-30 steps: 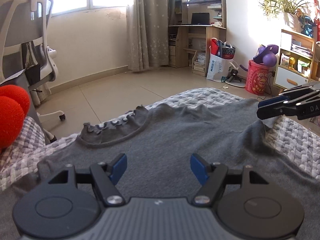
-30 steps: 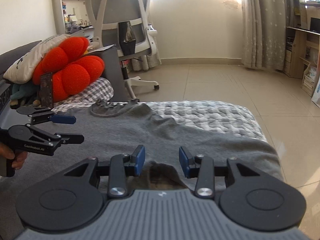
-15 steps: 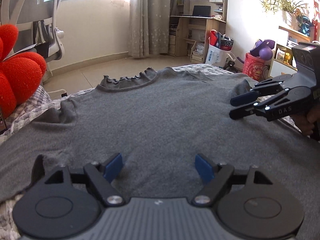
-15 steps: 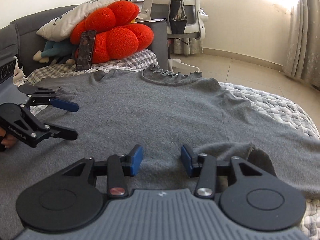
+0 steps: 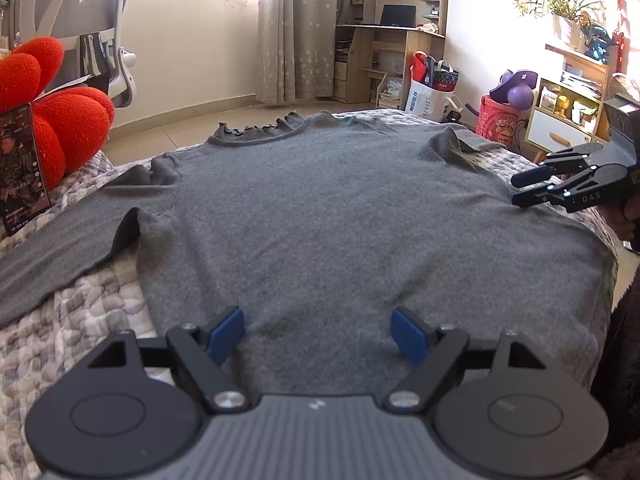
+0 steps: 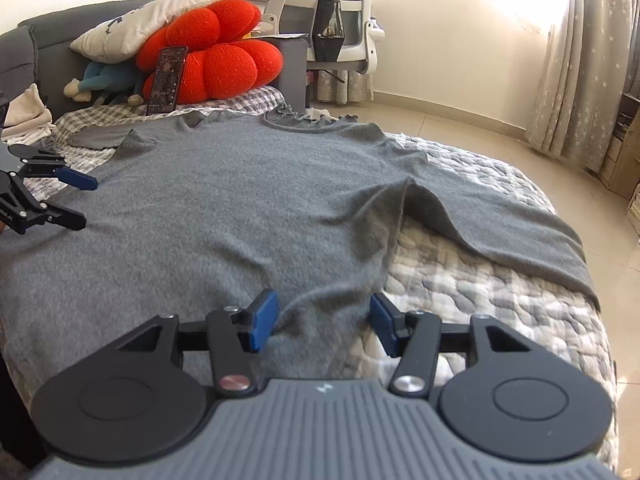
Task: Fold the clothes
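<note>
Grey sweater flat on quilt, collar toward frame top, hem nearest; left gripper and right gripper just spread, pinching nothing.

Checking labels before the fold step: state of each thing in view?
grey sweater: spread flat on the bed, unfolded, collar at the far end
left sleeve: stretched out sideways
right sleeve: stretched out sideways
left gripper: open over the hem, jaws just widened
right gripper: open, jaws just widening, hem bunched between them
</note>
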Motion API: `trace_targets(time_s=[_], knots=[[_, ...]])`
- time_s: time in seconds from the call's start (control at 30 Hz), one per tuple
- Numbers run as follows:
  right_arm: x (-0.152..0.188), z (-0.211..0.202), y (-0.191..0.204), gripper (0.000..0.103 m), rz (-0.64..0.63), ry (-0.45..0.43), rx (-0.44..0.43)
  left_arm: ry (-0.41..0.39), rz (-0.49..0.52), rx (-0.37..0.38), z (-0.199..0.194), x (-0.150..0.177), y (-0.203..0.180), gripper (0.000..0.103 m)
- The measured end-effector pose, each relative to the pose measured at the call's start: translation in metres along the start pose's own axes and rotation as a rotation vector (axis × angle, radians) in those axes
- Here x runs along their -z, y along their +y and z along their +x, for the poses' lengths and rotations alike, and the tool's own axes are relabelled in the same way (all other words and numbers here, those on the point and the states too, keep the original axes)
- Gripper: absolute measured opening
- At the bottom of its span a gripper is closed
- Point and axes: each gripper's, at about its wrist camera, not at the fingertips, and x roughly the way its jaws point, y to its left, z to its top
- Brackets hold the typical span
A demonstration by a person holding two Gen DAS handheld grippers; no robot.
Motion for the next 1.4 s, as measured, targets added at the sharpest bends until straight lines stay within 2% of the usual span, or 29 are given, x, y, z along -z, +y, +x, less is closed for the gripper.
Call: trace_targets(time_s=[0.17,0.27,0.37,0.47,0.57,0.7,0.9,1.07,1.4], knots=[[0.006,-0.015,-0.019,0.058,0.061,0.037,0.042,0.021,0.015,0.039,-0.024,0.016,0.004,0.083],[0.005,-0.022,-0.035,0.060,0.124,0.047,0.068,0.027,-0.010,0.059,-0.032,0.013,0.012,0.083],[-0.003,-0.022,-0.057,0.060,0.238,0.032,0.080,0.031,-0.032,0.051,-0.032,0.002,0.018,0.083],[-0.011,-0.016,-0.083,0.060,0.391,0.001,0.086,0.020,-0.028,0.020,-0.022,-0.017,0.019,0.083],[-0.015,-0.007,-0.107,0.060,0.542,-0.028,0.090,0.014,-0.067,0.014,-0.007,-0.040,0.024,0.083],[-0.016,0.008,-0.130,0.060,0.695,-0.022,0.093,0.013,-0.114,0.003,0.014,-0.065,0.028,0.083],[-0.010,0.011,-0.151,0.060,0.821,-0.063,0.099,0.032,-0.189,-0.024,0.047,-0.091,0.035,0.084],[-0.005,0.004,-0.172,0.060,0.932,-0.105,0.108,0.034,-0.254,-0.012,0.069,-0.105,0.042,0.084],[0.017,-0.019,-0.211,0.060,1.233,-0.178,0.084,0.023,-0.222,-0.045,0.110,-0.131,0.031,0.084]])
